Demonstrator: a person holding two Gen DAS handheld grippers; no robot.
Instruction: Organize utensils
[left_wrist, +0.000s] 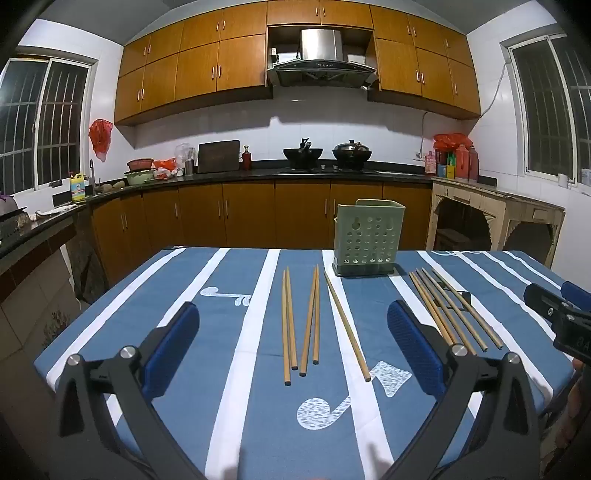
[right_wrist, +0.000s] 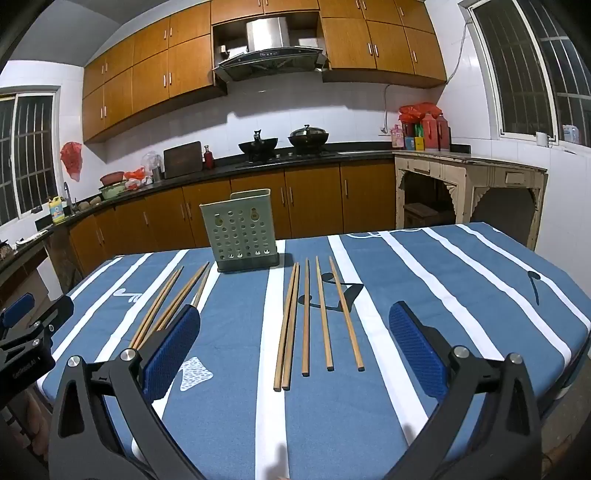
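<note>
A table draped in a blue cloth with white stripes (left_wrist: 255, 332) and white musical-note motifs stands in a kitchen with orange-brown wooden cabinets above and below a dark countertop (left_wrist: 258, 173), white tiled walls, barred windows on both sides and a steel range hood (left_wrist: 321, 62) over a stove carrying two dark woks (left_wrist: 303, 153). A worn cream-painted side table (right_wrist: 469, 173) sits at the right. One pale green perforated utensil holder (left_wrist: 367, 240) stands upright toward the far edge of the table. Wooden chopsticks lie flat on the cloth in two groups, well apart from each other and in front of the holder: five in the left group (left_wrist: 314, 325), seen as two pairs and a single slanted one, and five in the right group (right_wrist: 314, 321) by the right wrist view, though the left wrist view partly hides them behind a finger, so that count rests on one camera. The left gripper (left_wrist: 293, 325) hangs above the left group with its blue-padded fingers spread wide, holding nothing. The right gripper (right_wrist: 295, 325) hangs above the right group, likewise spread wide and empty.
</note>
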